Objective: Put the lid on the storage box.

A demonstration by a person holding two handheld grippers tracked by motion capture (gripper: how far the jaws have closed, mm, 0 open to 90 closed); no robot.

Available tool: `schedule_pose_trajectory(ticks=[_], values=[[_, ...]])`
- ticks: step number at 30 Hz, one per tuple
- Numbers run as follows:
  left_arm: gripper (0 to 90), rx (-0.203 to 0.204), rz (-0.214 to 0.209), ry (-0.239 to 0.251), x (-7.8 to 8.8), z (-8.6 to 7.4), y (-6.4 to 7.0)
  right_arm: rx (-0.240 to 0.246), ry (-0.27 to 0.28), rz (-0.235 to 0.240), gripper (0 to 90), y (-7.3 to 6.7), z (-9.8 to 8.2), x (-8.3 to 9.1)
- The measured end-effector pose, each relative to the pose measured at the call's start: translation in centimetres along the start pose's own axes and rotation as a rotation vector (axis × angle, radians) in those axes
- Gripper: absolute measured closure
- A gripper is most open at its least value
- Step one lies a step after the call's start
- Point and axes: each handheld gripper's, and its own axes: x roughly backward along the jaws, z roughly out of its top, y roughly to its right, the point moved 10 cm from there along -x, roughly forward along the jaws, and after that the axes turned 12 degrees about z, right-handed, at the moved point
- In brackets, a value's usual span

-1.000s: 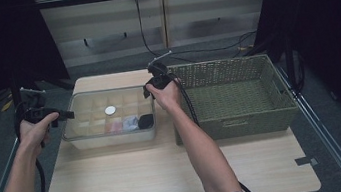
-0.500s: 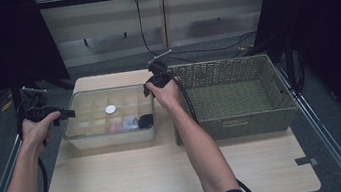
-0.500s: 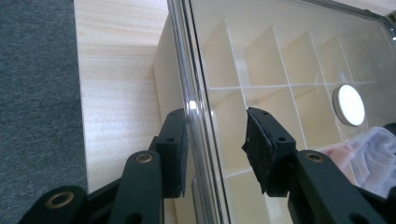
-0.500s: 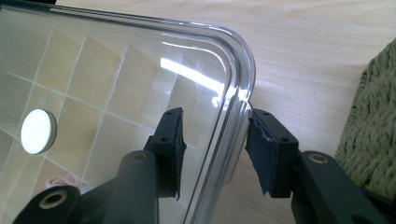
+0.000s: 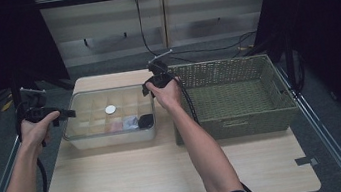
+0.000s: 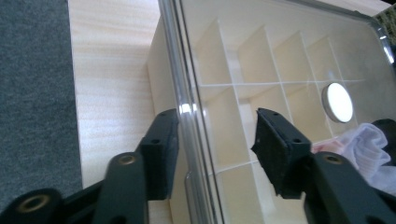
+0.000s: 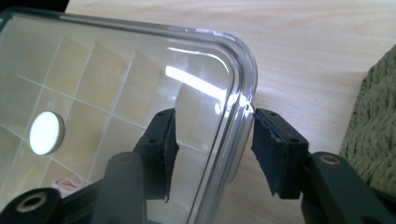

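A: How does the left tool [image 6: 212, 154] stand?
B: Spread wide. Its jaws straddle the left rim of the clear lidded box [image 6: 280, 60]; one jaw sits outside the wall, very close to it or touching, the other hangs over the lid, apart from the rim.

A: And the right tool [image 7: 210, 154]?
B: Also spread, straddling the box's rounded corner [image 7: 238, 88] next to the woven basket [image 7: 373, 135]. Both jaws stand a little off the plastic; it pinches nothing.

A: Where is the box from above?
B: On the tabletop [image 5: 170, 177], at about 10 o'clock from its middle. The left tool [image 5: 62, 114] meets the box [image 5: 110, 115] at its 9 o'clock side, the right tool [image 5: 149, 86] at its 2 o'clock corner.

A: What is inside?
B: Cream dividers forming compartments. A white round disc [image 5: 110, 109] shows near the lid's centre; whether it lies on the lid or beneath, I cannot tell. At the 5 o'clock end lie pale pink and white crumpled things [image 5: 124, 124] and a dark object [image 5: 146, 121].

A: The basket?
B: The green basket [image 5: 231, 92] sits just beside the box at 3 o'clock.
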Motion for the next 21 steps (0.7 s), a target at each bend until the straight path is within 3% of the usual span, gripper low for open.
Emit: schedule_pose_trajectory(ticks=[2,7,10,12,15,21], values=[[48.2,-0.007,-0.008,0.006,0.3,0.2,0.1,0.006,0.035,0.015,44.7,-0.3,0.3,0.4],[45.4,0.01,-0.008,0.035,1.0,0.7,0.3,-0.008,0.067,0.022,43.9,-0.1,0.6,1.9],[44.9,-0.012,0.004,0.028,1.2,0.5,0.4,-0.006,0.076,0.041,42.8,0.3,0.4,2.6],[43.7,0.002,0.008,0.036,1.2,0.5,0.5,-0.005,0.092,0.065,41.2,0.3,0.2,3.0],[41.8,0.012,0.01,0.041,1.3,0.3,0.4,0.011,0.105,0.105,38.9,0.2,-0.1,3.8],[42.5,-0.029,0.01,0.046,1.8,-0.6,1.1,0.075,0.121,0.162,35.8,-0.7,-0.8,4.9]])
